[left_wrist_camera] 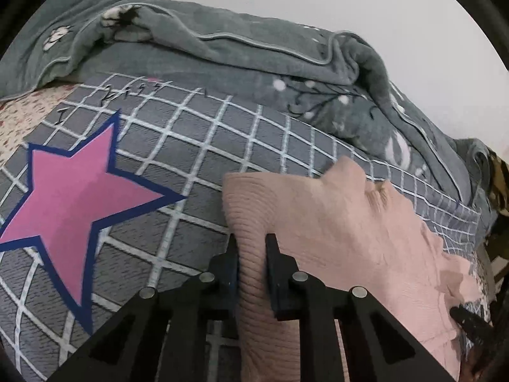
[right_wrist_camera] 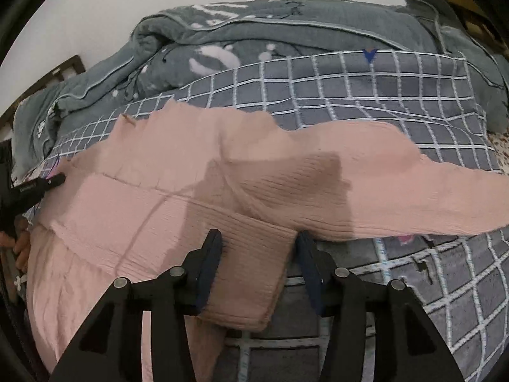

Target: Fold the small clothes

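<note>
- A pink ribbed garment (right_wrist_camera: 222, 172) lay spread on a bed, over a grey checked bedspread (right_wrist_camera: 366, 95), with a rumpled grey-green blanket (right_wrist_camera: 286, 28) bunched beyond it at 12 o'clock.
- The garment's long axis ran across the right wrist view, from 9 o'clock to 3 o'clock, one long part trailing off toward 3 o'clock.
- The right tongs (right_wrist_camera: 259, 242) stood spread, straddling a folded ribbed flap of the garment; the left pad seemed to touch the cloth, the right pad stood just clear of its edge, so nothing was pinched.
- The left tongs (left_wrist_camera: 251, 245) were nearly pressed together, pinching a ridge of the ribbed pink cloth (left_wrist_camera: 334, 222) at its edge; the rest of the garment stretched away toward 2 o'clock and 4 o'clock.
- A pink star (left_wrist_camera: 79, 197) printed on the bedspread lay at 9 o'clock of the left tongs, apart from the garment.
- Judged from this, the left hand already had its hold, while the right needed to close on the flap before any fold could be carried over.
</note>
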`<state>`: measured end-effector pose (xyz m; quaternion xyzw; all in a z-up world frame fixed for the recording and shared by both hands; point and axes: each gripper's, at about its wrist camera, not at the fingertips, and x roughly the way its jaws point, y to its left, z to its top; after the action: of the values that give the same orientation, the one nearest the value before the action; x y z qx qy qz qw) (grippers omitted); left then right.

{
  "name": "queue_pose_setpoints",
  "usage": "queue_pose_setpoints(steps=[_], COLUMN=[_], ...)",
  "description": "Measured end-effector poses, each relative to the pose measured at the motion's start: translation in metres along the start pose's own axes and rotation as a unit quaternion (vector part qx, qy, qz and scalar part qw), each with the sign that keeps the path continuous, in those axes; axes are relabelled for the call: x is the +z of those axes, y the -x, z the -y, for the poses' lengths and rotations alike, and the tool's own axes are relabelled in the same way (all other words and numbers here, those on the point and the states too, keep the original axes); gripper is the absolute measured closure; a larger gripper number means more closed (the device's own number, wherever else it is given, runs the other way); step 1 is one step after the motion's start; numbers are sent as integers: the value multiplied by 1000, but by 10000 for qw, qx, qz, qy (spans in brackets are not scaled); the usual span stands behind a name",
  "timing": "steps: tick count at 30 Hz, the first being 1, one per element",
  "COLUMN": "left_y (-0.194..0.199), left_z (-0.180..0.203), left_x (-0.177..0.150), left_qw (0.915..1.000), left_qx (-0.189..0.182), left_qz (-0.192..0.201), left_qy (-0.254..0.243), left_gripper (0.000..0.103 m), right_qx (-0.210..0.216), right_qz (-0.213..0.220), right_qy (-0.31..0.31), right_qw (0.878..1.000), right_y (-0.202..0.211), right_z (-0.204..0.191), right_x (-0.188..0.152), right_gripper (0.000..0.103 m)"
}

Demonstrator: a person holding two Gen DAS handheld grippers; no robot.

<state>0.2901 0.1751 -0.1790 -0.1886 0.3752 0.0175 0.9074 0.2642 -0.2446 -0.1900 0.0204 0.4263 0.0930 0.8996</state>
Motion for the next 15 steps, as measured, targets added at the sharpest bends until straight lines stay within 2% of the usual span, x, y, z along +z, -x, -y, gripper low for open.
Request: queue_pose_setpoints(steps=[1,2,6,11,13,15], left_y=[-1,-2,-3,5,6,2], left_z=[-2,-4,-9,-9,-6,-4], left_x=[0,0,1,0,-1,-2], left_qw=[10000,9999,9996,9995,9998,10000], left_qx=[-15,-35,-156,-224,-162,-45], left_qz=[-42,-76,-130,67,84,23], left_qy=[51,87,220,212,96,33], left_gripper=[88,88,87,87,87,85], right_qx=[111,170,138,44,4,-164], right_qz=[1,56,658,1189,1181,829], right_qy=[82,157,514,768,766,670], right_qw=[9999,9997,9964,9899,9900,9942], right_y=[1,3,27,40,32,8], right_z=[-4,-6,-24,-39,-38,-30], right_x=[0,1,6,44,53,55], right_gripper=[86,91,93,93,93,93])
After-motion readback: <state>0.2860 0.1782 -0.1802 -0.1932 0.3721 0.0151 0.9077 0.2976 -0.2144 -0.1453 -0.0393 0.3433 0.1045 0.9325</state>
